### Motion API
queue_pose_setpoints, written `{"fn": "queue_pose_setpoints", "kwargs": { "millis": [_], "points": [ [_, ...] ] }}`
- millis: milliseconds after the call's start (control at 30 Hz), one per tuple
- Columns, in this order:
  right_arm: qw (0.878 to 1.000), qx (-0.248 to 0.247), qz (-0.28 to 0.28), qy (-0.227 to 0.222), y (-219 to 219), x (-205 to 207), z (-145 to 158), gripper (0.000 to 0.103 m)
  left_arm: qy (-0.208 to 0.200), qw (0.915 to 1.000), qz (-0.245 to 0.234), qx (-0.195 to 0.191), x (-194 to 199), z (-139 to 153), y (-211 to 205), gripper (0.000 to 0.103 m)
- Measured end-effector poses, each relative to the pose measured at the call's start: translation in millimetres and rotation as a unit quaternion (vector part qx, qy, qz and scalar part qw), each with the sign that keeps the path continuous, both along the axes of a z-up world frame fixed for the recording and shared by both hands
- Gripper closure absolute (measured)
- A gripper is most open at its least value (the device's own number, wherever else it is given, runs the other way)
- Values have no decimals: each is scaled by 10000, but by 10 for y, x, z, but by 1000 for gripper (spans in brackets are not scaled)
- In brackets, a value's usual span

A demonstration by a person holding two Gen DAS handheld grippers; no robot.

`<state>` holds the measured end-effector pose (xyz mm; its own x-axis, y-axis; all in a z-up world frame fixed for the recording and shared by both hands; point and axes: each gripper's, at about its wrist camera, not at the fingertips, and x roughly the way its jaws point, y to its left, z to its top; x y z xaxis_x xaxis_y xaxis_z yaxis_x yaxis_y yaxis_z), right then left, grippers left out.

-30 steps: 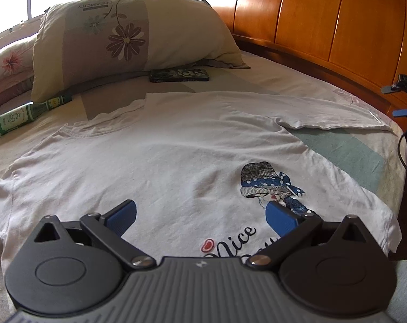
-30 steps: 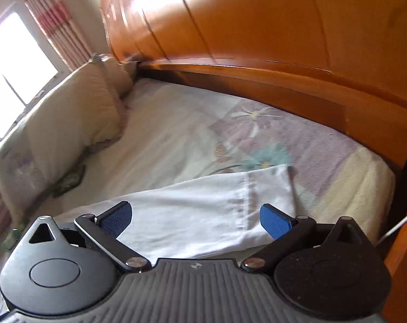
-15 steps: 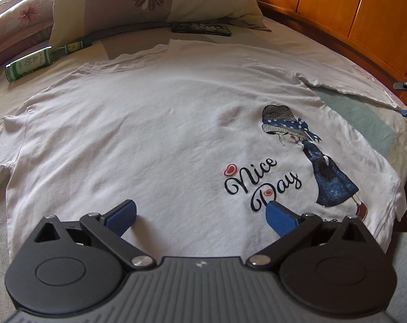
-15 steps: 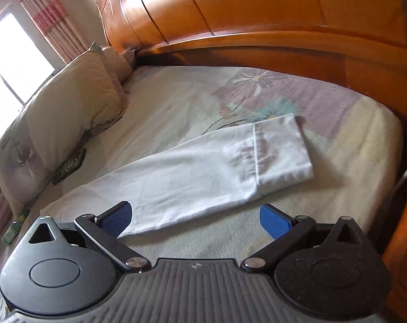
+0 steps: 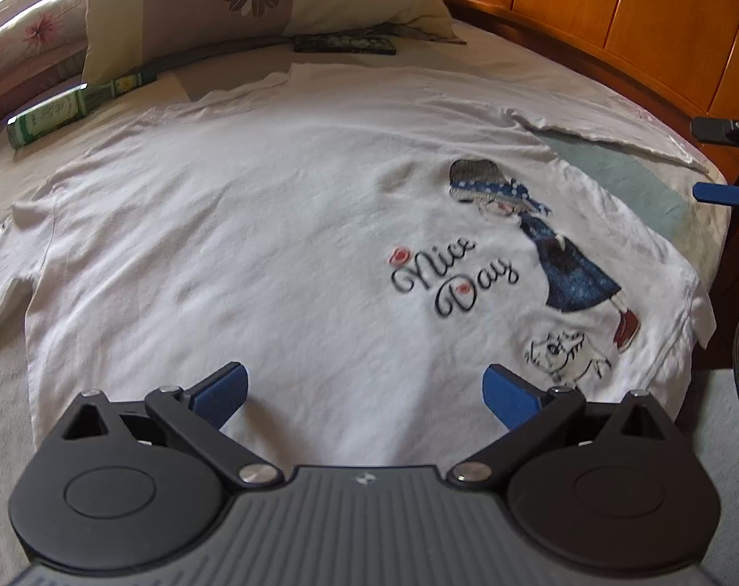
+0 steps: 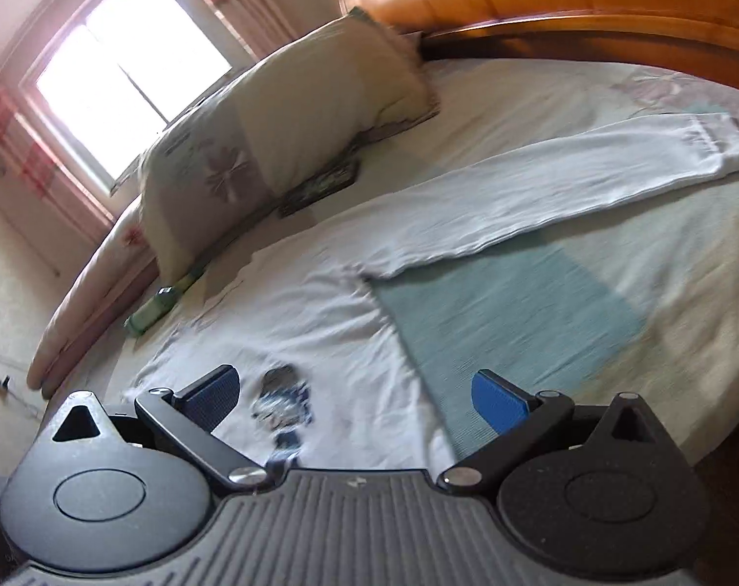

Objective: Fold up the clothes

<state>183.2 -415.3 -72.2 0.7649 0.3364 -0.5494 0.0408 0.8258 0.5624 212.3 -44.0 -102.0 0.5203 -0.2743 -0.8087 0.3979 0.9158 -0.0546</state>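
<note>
A white long-sleeved shirt (image 5: pixel 281 244) with a girl print and "Nice Day" lettering (image 5: pixel 454 278) lies flat, front up, on the bed. My left gripper (image 5: pixel 364 390) is open and empty above the shirt's hem edge. My right gripper (image 6: pixel 352 393) is open and empty over the shirt's right side (image 6: pixel 320 322). The right sleeve (image 6: pixel 564 190) stretches out toward the headboard. A blue fingertip of the right gripper (image 5: pixel 718 193) shows at the right edge of the left wrist view.
A flowered pillow (image 5: pixel 252 0) lies at the bed's far side, with a green bottle (image 5: pixel 61 110) and a dark flat box (image 5: pixel 345 44) beside it. A wooden headboard (image 5: pixel 613 24) curves along the right. The bed's edge (image 5: pixel 711 293) drops off at right.
My left gripper has drawn back toward the shirt's hem, so the whole print shows. My right gripper has pulled back and swung left, from the sleeve's cuff toward the shirt's body.
</note>
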Motion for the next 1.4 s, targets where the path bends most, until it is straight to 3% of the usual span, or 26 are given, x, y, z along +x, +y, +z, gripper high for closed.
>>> {"fn": "queue_pose_setpoints", "kwargs": {
  "millis": [200, 367, 467, 600, 733, 867, 967, 1167, 1267, 1400],
  "points": [
    [9990, 77, 349, 271, 581, -87, -155, 0, -15, 10000, -45, 80, -437, -29, 366, 1],
    [9975, 63, 606, 362, 923, -232, -231, 0, -293, 9988, 153, -362, -514, 101, 634, 1],
    [9963, 28, 712, 481, 1070, -265, -274, 0, -126, 9978, 104, -645, -523, 55, 715, 1],
    [9946, 12, 726, 740, 1166, -302, -354, 0, -138, 9973, 233, -690, -623, 37, 826, 1],
    [9942, -21, 771, 751, 1246, -356, -363, 0, -605, 9918, 739, -846, -565, 162, 1150, 1],
    [9935, -40, 874, 730, 1334, -382, -317, 0, -1067, 9806, 1313, -990, -478, 275, 1511, 1],
    [9934, -57, 939, 658, 1387, -413, -249, 0, -1189, 9723, 1845, -801, -393, 235, 1818, 1],
    [9931, -150, 1070, 454, 1489, -412, -97, 0, -1121, 9438, 2867, -1199, -373, 98, 2618, 1],
    [9927, -118, 1122, 437, 1523, -387, -69, 0, -1037, 9108, 3518, -1895, -430, -3, 3063, 1],
    [9925, -48, 1123, 471, 1551, -346, -71, 0, -949, 8563, 4150, -2925, -527, -174, 3557, 1]
  ]
}}
